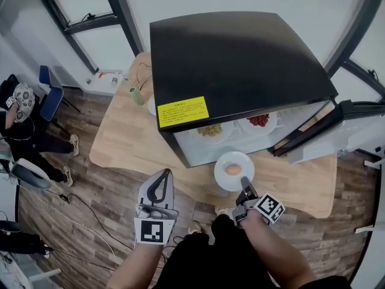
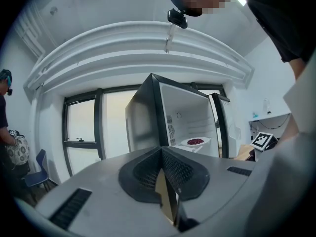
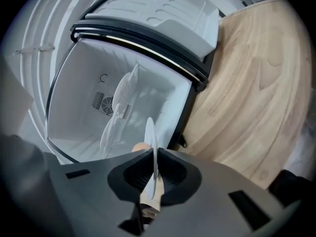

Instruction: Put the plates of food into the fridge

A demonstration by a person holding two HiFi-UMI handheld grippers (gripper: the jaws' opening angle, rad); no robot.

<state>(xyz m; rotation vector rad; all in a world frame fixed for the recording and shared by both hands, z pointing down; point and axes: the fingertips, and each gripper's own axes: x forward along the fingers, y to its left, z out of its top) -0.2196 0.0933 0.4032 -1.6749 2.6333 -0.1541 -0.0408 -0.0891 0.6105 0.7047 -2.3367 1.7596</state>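
A black mini fridge [image 1: 234, 59] stands on the wooden table [image 1: 129, 140] with its door [image 1: 313, 130] swung open to the right. Inside sit a plate of yellowish food [image 1: 210, 130] and a plate of red food [image 1: 258, 120], the latter also in the left gripper view [image 2: 195, 141]. My right gripper [image 1: 245, 183] is shut on the rim of a white plate [image 1: 234, 170] carrying a tan, egg-like piece, held just before the fridge opening. That plate shows edge-on [image 3: 150, 132] between the right gripper [image 3: 153, 154] jaws. My left gripper [image 1: 166, 174] [image 2: 161, 152] hangs left of the fridge, shut and empty.
A green cup [image 1: 136, 95] stands at the table's far left corner beside some cable. A person [image 1: 24, 131] sits at the left by a blue chair [image 1: 51, 98]. Cables trail over the wood floor [image 1: 90, 221]. The open door [image 3: 163, 28] juts out at the right.
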